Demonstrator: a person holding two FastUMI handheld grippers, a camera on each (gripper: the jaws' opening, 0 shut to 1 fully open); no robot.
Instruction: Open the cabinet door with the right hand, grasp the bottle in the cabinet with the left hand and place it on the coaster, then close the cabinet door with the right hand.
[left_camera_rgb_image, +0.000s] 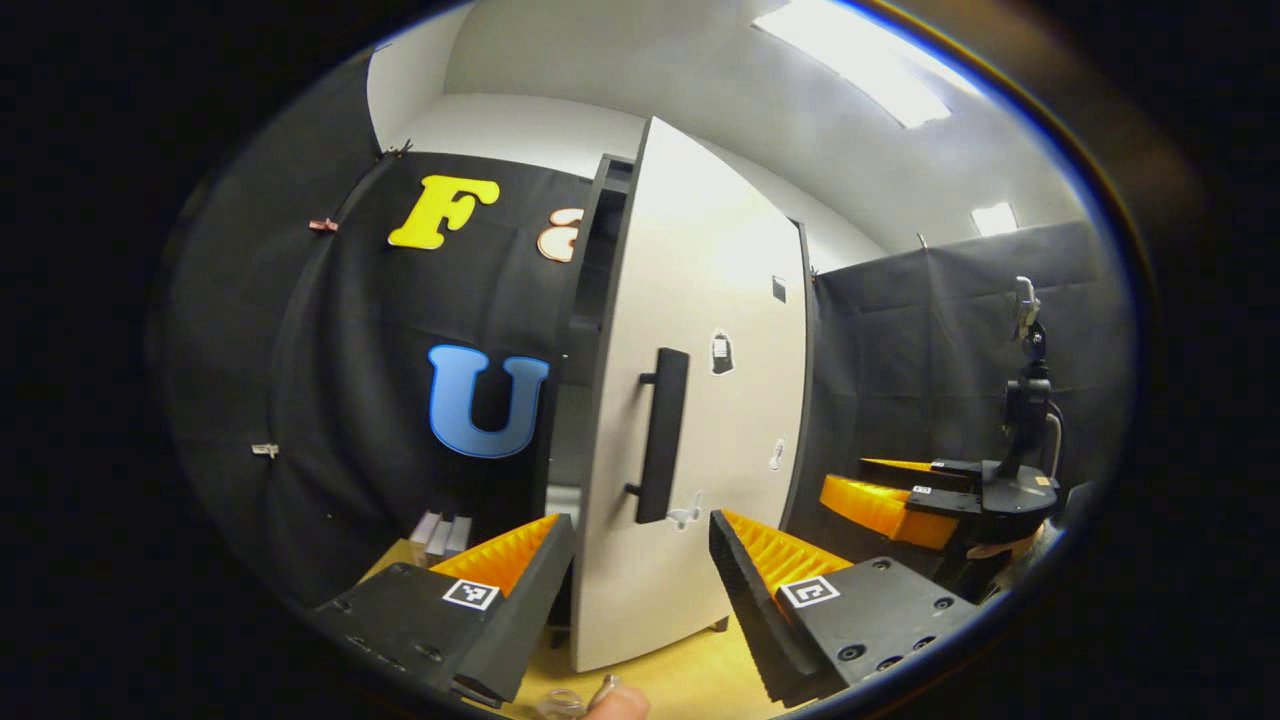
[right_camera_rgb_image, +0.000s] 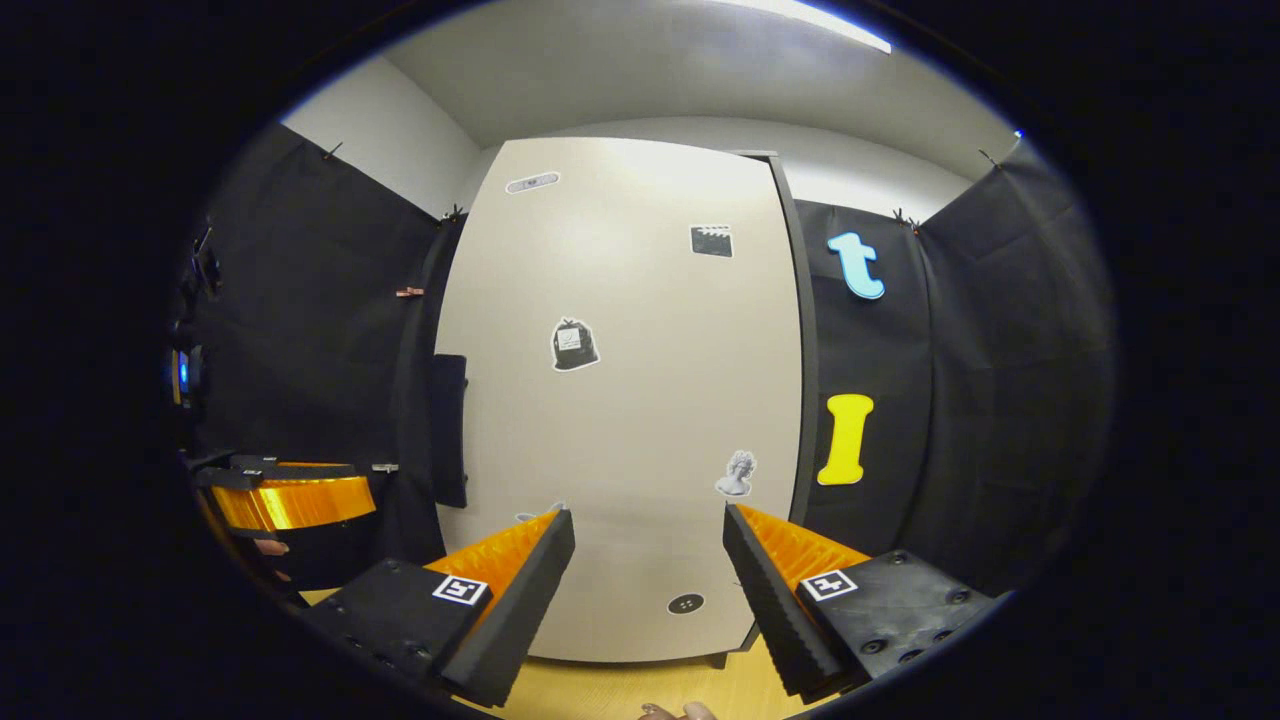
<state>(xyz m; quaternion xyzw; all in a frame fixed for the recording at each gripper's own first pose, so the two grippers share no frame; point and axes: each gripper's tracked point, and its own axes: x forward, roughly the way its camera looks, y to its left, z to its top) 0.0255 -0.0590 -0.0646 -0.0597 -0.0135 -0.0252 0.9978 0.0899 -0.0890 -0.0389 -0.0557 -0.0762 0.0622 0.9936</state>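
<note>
booth: black cloth walls, pale ceiling with lit panels, a yellowish wooden bench (left_camera_rgb_image: 690, 675) underfoot
cabinet (left_camera_rgb_image: 585, 290): stands on the bench, dark interior showing in the left gripper view along the left edge of the door
cabinet door (left_camera_rgb_image: 700, 400): pale, partly open, bearing several small stickers and 1 dark vertical handle (left_camera_rgb_image: 662, 435)
left gripper (left_camera_rgb_image: 640, 560): jaws apart, holding nothing, pointed at the door's handle side
right gripper (right_camera_rgb_image: 648, 560): jaws apart, holding nothing, facing the door's flat front; also seen at the right of the left gripper view
bottle: cannot tell where it is, the cabinet interior is too dark
bench edge: a fingertip (left_camera_rgb_image: 615, 703) and a small clear object show at the bottom
</note>
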